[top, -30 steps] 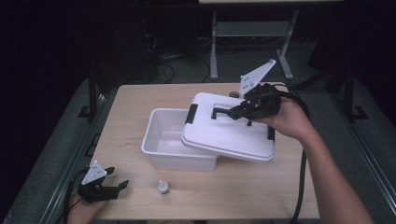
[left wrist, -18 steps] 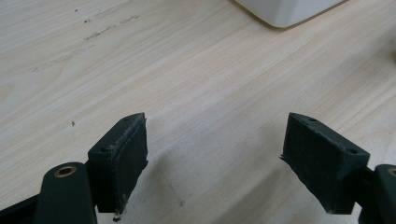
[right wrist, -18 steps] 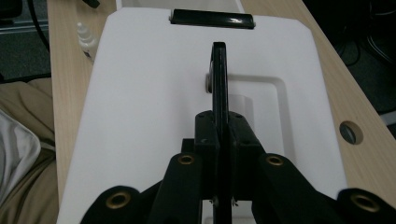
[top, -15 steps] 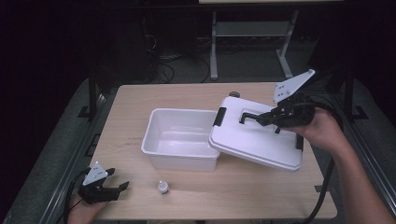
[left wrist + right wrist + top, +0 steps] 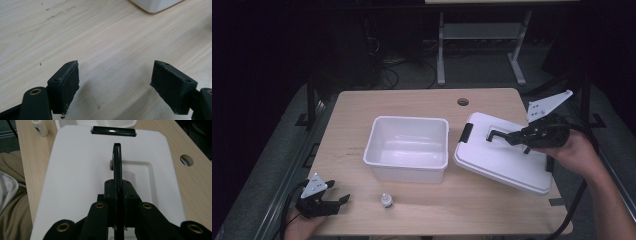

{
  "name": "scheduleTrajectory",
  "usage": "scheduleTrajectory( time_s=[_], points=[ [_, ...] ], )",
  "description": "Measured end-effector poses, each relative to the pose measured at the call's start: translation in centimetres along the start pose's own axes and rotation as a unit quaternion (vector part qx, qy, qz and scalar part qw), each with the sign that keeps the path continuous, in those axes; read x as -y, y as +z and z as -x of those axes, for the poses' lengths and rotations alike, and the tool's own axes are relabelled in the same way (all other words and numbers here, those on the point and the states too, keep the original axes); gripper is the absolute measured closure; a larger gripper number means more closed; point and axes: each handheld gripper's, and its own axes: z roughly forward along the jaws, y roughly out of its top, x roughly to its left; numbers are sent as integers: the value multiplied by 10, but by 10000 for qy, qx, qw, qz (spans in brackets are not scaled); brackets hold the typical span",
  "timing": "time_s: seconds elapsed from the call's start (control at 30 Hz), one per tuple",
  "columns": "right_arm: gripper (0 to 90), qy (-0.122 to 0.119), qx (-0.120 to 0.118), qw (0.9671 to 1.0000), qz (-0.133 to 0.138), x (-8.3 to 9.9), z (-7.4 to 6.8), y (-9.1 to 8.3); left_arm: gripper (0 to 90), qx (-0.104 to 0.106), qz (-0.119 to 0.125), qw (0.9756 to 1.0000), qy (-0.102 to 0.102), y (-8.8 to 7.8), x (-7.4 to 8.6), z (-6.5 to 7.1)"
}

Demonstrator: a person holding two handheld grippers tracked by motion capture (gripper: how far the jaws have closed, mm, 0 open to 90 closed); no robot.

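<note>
White lid [image 5: 504, 160] tilted beside tub [image 5: 408, 147] | right gripper [image 5: 512, 138] clamped its black handle [image 5: 117, 162] | left gripper [image 5: 337, 202] gaped wide, empty, on table [image 5: 362, 110]

The left gripper [image 5: 331, 202] rests low at the near left, jaws wide apart with nothing between them. The right gripper [image 5: 507, 137] (forearm reaching in from the right) is raised, its jaws clamped tight.

White lid [image 5: 502, 159], black handle [image 5: 117, 160], black latch: tilted, off white bin [image 5: 408, 148], just right of it.
</note>
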Motion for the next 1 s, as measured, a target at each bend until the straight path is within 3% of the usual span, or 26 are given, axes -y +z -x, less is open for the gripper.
scheduleTrajectory(
  time_s=[0.5, 1.0],
  points=[
    [837, 403, -63, 9991, -68, 54, 3, 34, 228, -31, -1, 10000, 67, 1, -1, 0],
    [837, 658, -284, 9972, -207, 77, 5, 81, 228, -1, -30, 10000, 61, 2, -1, 1]
  ],
)
